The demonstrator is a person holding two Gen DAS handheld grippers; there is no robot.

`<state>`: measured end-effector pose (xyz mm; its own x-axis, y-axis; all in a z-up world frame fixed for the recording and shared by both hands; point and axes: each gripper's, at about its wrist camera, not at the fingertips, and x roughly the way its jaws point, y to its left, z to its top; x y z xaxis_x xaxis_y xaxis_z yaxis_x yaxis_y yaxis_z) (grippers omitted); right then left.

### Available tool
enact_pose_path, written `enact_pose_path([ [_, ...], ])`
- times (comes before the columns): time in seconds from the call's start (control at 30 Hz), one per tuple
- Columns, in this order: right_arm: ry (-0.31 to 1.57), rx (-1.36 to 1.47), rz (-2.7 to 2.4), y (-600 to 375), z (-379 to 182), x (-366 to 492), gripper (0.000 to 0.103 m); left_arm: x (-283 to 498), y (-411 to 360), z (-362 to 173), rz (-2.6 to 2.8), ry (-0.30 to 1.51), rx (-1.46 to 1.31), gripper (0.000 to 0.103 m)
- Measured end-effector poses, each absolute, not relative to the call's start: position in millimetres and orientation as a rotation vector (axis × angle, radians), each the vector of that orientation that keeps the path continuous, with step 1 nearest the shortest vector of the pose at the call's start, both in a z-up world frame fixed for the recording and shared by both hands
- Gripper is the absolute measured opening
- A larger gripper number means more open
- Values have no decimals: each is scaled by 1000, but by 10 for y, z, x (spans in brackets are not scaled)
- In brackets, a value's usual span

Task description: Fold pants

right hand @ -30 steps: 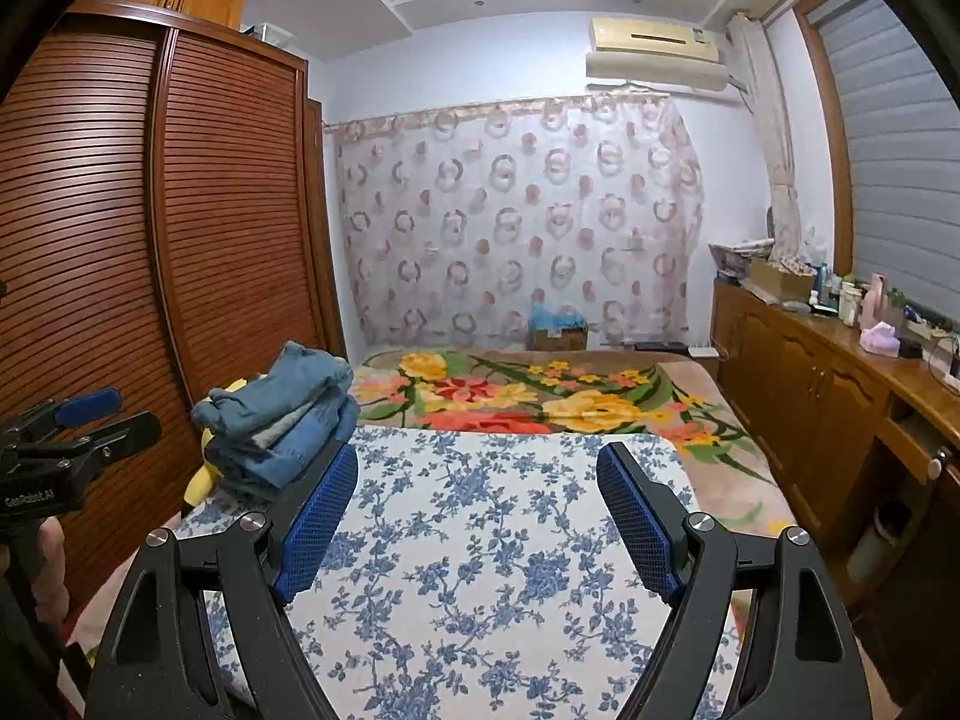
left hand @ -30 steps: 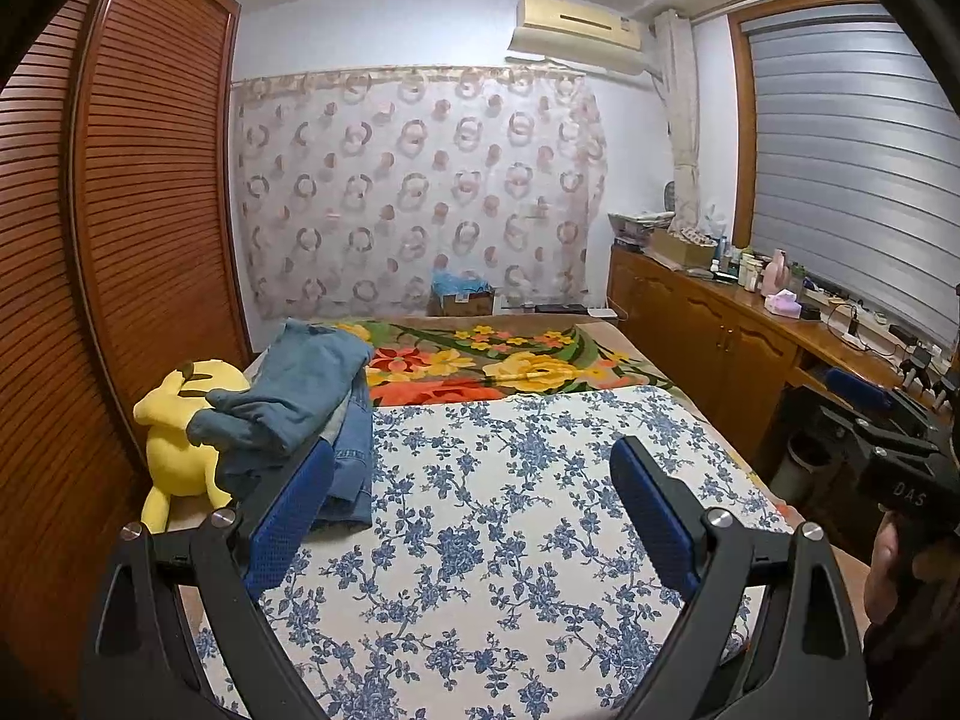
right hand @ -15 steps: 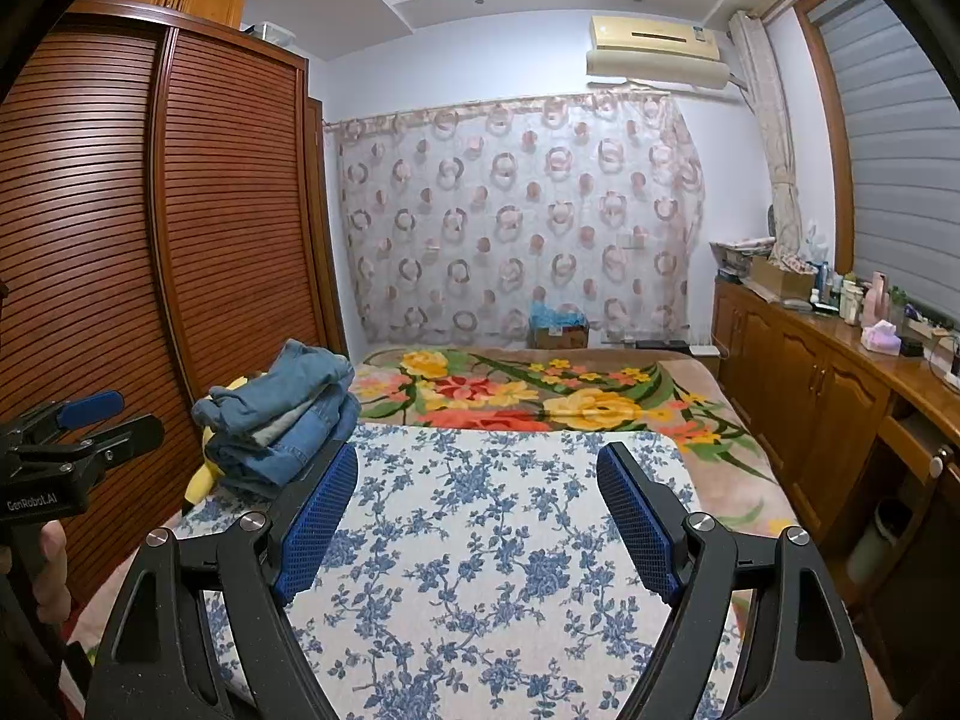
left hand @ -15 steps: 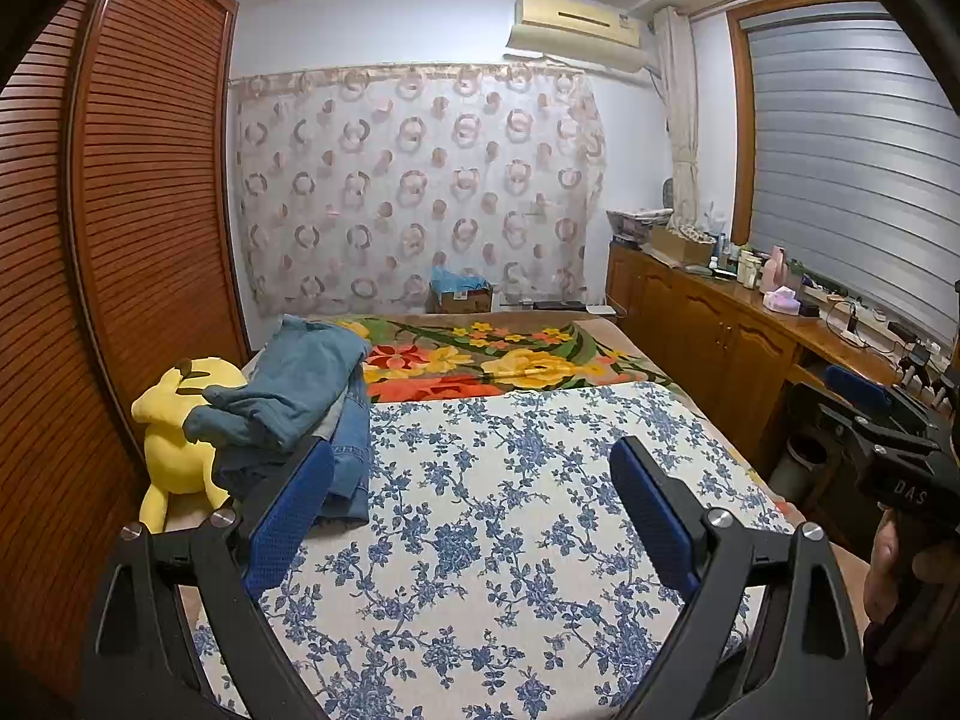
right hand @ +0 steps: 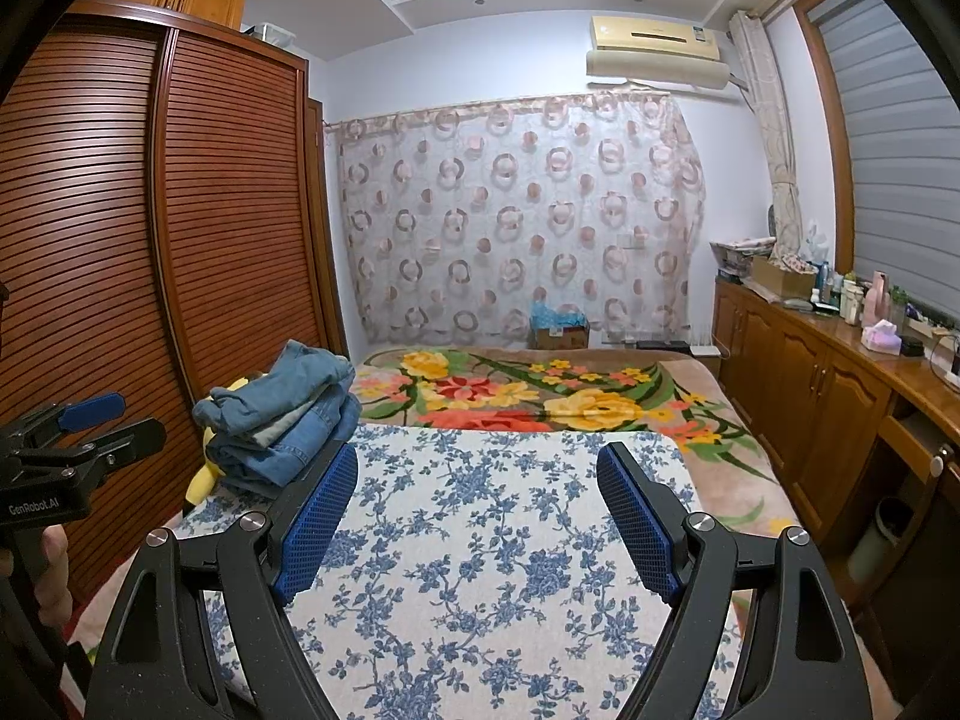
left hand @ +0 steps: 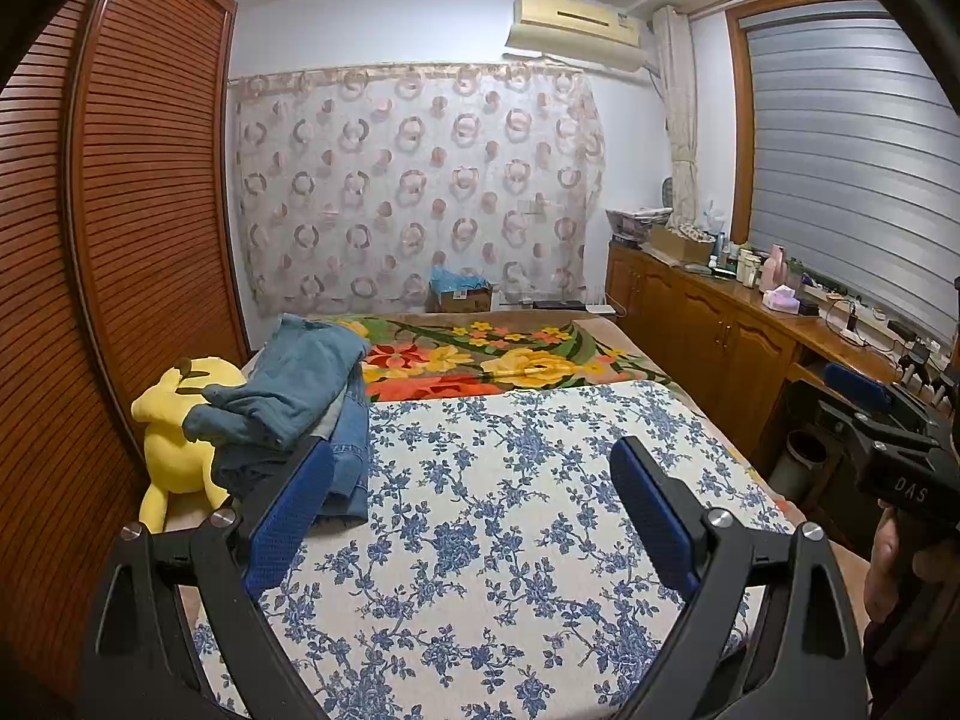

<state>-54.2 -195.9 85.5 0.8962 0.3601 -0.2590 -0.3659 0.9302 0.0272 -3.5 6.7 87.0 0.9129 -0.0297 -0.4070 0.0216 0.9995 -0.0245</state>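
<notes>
You held the left gripper (left hand: 471, 501) and the right gripper (right hand: 477, 507) wide apart in the jaws, both empty, above the near end of the bed. Beneath them lay the blue-flowered sheet (left hand: 510, 540). Farther off, at the sheet's far-left edge, the pile of denim pants (left hand: 294, 396) rested unfolded, touching the yellow plush toy (left hand: 174, 438) on its left. Beyond lay the floral blanket (right hand: 540, 390).

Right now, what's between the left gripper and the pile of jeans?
Only blue-flowered sheet, per the left wrist view; the left gripper hangs open just short of the jeans pile.
</notes>
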Motion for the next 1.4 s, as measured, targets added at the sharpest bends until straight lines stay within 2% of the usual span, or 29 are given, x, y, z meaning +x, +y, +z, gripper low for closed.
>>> enact_pose_path([
  [1.4,267,-14,378,-1947,829,-518,84,-37,34,838,-35,419,-17,94],
])
